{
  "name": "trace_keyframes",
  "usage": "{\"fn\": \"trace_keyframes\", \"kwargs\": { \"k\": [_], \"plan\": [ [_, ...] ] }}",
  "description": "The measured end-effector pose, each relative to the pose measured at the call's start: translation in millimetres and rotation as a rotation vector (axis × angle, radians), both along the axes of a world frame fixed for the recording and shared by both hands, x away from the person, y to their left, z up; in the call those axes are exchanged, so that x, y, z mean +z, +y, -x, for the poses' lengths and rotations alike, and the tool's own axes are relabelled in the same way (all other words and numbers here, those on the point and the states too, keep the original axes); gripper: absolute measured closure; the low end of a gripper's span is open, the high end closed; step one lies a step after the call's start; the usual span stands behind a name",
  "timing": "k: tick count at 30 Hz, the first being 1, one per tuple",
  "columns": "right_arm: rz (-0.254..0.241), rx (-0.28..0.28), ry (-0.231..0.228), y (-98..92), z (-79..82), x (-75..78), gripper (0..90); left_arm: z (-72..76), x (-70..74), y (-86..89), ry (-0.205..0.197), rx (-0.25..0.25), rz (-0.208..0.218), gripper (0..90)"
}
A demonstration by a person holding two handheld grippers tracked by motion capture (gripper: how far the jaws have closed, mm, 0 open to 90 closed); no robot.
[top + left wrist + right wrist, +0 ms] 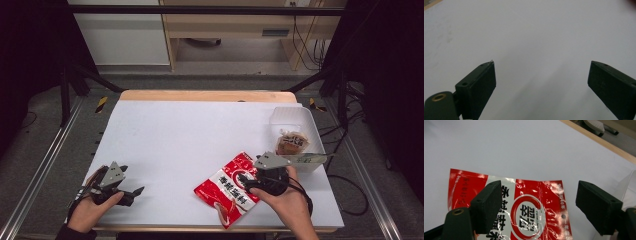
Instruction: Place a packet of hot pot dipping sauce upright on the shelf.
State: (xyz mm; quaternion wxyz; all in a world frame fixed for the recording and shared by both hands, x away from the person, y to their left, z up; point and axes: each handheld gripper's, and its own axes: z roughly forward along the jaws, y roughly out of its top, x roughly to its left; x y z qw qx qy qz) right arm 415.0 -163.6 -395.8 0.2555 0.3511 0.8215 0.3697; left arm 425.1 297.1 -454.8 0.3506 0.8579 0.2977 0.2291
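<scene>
A red and white snack bag [231, 189] lies flat on the white table [185, 135], near the front right. My right gripper [248, 181] hovers over the bag's right side, jaws open. In the right gripper view the bag [529, 207] lies below and between the two black pads [487, 205], which stand wide apart around its printed red circle. My left gripper [134, 189] rests at the front left of the table, open, with only bare white surface between its pads [480, 87].
A clear plastic box [295, 135] stands at the right edge of the table, holding a small wrapped brown item [291, 143]. The table's wooden far edge [205, 95] runs along the back. Black frame posts flank both sides.
</scene>
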Motion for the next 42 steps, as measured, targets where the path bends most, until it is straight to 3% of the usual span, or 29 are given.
{"fn": "trace_keyframes", "kwargs": {
  "k": [2,3,9,16,24,29,42],
  "plan": [
    [0.002,-0.022,0.011,-3.6,0.6,-7.8,21.1,-0.1,0.7,0.7,0.0,-0.005,-0.012,7.8],
    [0.006,-0.038,0.015,-5.3,1.3,-11.3,20.9,0.4,0.6,0.1,-0.003,0.002,0.005,7.8],
    [-0.017,-0.096,0.033,-13.4,4.1,-30.2,20.2,0.5,0.7,-0.4,-0.005,0.004,0.007,7.8],
    [-0.026,-0.109,0.058,-19.4,8.4,-46.6,15.8,0.0,1.5,-0.5,-0.007,-0.001,0.008,7.8],
    [-0.042,-0.144,0.086,-32.7,12.3,-55.9,13.2,-0.8,1.7,0.3,-0.006,0.0,0.013,7.8],
    [-0.029,-0.166,0.132,-41.7,9.1,-64.6,10.1,-0.5,1.8,-0.3,-0.006,-0.004,0.011,7.8],
    [-0.066,-0.172,0.181,-51.6,1.5,-74.0,8.7,-0.8,1.3,-1.5,-0.005,-0.008,0.013,7.8]
  ]
}}
